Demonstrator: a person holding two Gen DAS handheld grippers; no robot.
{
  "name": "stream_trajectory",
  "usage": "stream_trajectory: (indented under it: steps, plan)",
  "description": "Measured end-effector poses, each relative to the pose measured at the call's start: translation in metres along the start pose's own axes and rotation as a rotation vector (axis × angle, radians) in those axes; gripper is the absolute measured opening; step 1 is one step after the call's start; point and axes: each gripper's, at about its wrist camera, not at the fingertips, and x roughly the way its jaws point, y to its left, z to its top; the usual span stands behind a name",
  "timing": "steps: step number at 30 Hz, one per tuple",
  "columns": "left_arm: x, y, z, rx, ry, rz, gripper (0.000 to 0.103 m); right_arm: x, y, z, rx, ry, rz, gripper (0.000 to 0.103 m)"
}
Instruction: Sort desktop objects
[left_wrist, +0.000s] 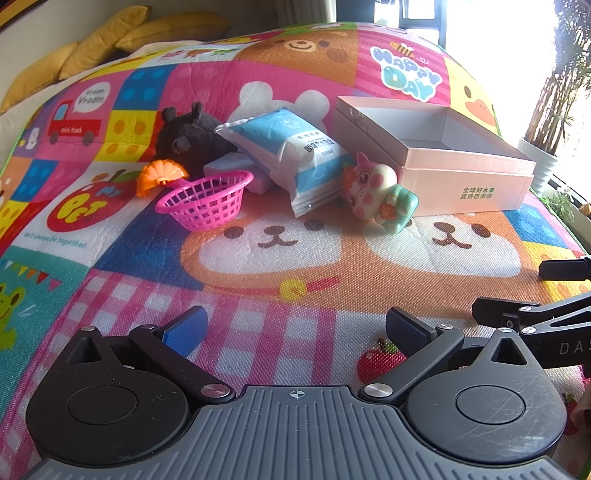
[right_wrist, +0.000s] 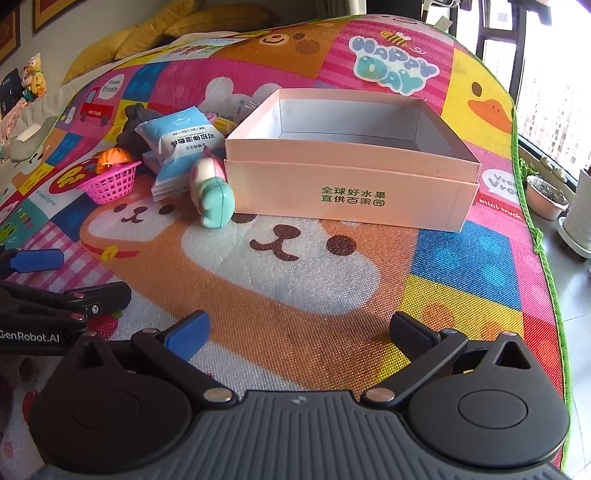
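Note:
An empty pink box (left_wrist: 465, 181) (right_wrist: 347, 192) stands on the colourful play mat. Left of it lie a pink-and-green toy figure (left_wrist: 380, 192) (right_wrist: 212, 192), a blue-and-white pack (left_wrist: 291, 147) (right_wrist: 181, 136) resting on white boxes (left_wrist: 236, 170), a pink basket (left_wrist: 207, 199) (right_wrist: 110, 182), an orange fan-shaped toy (left_wrist: 159, 173) (right_wrist: 112, 157) and a dark plush (left_wrist: 188, 136) (right_wrist: 133, 122). My left gripper (left_wrist: 295, 328) is open and empty, low over the mat in front of the pile. My right gripper (right_wrist: 299, 332) is open and empty, in front of the box.
Yellow cushions (left_wrist: 110, 40) lie beyond the mat's far edge. The mat's right edge (right_wrist: 546, 258) drops to a floor with plant pots (right_wrist: 546, 199). The right gripper's fingers (left_wrist: 561, 269) show at the left wrist view's right side; the left gripper's fingers (right_wrist: 37, 260) show in the right wrist view.

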Motion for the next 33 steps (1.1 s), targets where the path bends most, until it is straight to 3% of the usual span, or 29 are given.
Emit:
stream_trajectory:
  steps: [6, 10, 13, 14, 18, 22, 23, 25, 28, 33]
  plan:
    - [0.000, 0.000, 0.000, -0.001, 0.000, -0.002, 0.103, -0.001, 0.000, -0.001, 0.001, -0.008, 0.003, 0.103]
    - [-0.006, 0.010, 0.004, -0.007, -0.017, -0.058, 0.103, -0.003, 0.000, -0.001, -0.005, -0.014, 0.018, 0.103]
    - [-0.017, 0.019, 0.013, 0.059, -0.078, -0.009, 0.103, -0.010, 0.007, 0.002, -0.067, -0.081, 0.043, 0.103]
    - [-0.018, 0.023, 0.018, 0.069, -0.095, 0.015, 0.103, -0.011, 0.012, 0.004, -0.104, -0.111, 0.036, 0.100]
    - [-0.021, 0.049, 0.042, 0.020, -0.135, 0.041, 0.103, 0.001, 0.049, 0.028, -0.310, -0.211, -0.006, 0.068]
    - [-0.023, 0.068, 0.057, -0.003, -0.171, 0.066, 0.103, 0.036, 0.074, 0.052, -0.366, -0.156, 0.016, 0.044]
    - [-0.020, 0.070, 0.059, 0.001, -0.167, 0.072, 0.103, 0.043, 0.077, 0.055, -0.367, -0.139, 0.009, 0.031]
    - [-0.013, 0.072, 0.063, 0.013, -0.149, 0.079, 0.103, 0.045, 0.073, 0.057, -0.321, -0.120, 0.042, 0.028]
    - [0.007, 0.069, 0.070, 0.036, -0.116, 0.081, 0.103, 0.016, 0.048, 0.053, -0.247, -0.119, 0.131, 0.027]
    - [0.048, 0.062, 0.083, 0.024, -0.060, 0.072, 0.103, -0.026, -0.014, 0.021, -0.111, -0.085, 0.100, 0.028]
